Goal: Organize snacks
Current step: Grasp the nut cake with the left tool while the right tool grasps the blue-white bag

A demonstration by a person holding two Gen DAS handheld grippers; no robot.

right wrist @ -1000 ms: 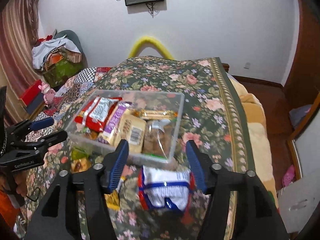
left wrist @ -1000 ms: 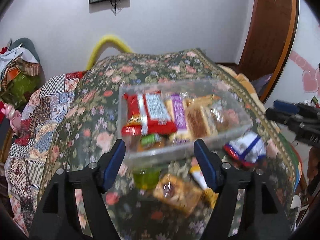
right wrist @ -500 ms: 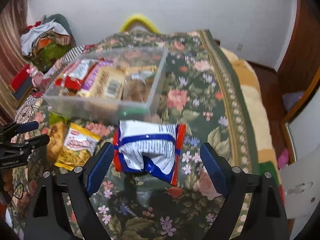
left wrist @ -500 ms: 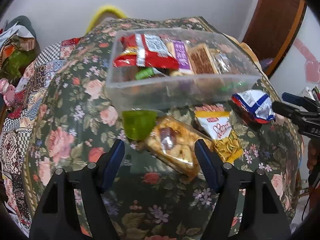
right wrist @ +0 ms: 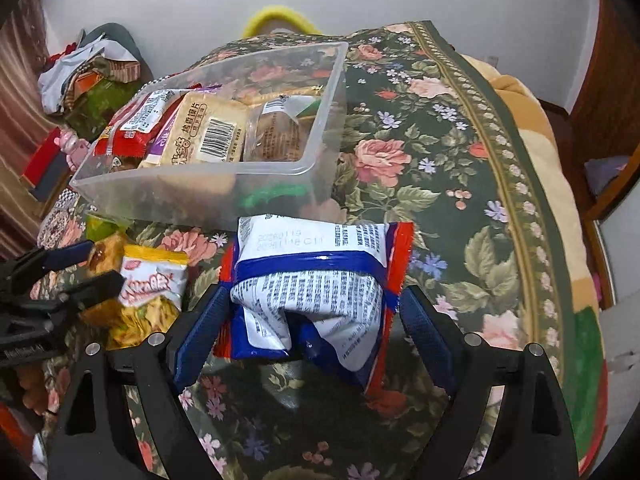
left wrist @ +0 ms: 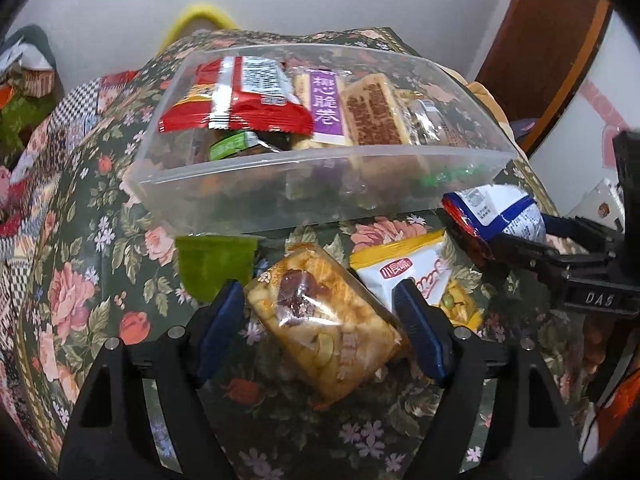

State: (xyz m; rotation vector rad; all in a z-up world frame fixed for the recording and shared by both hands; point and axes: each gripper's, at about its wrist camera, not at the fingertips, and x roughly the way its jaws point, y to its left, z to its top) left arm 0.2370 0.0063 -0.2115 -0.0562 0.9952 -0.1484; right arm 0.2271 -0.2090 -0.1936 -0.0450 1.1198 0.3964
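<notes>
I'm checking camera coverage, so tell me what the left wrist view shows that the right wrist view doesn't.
Only the left view shows the whole peanut brittle pack between the open left gripper, and the green packet plainly. Only the right view shows the printed back of the blue and white bag between the open right gripper. Both show the clear bin of snacks, the yellow and white pack and the floral bedspread.

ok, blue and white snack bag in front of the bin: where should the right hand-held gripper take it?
Across the puffed middle of the blue and white bag, from the near side. It lies flat and crumpled on the floral bedspread, already between the open fingers of the right hand-held gripper; the crimped red ends look too thin to grip.
</notes>
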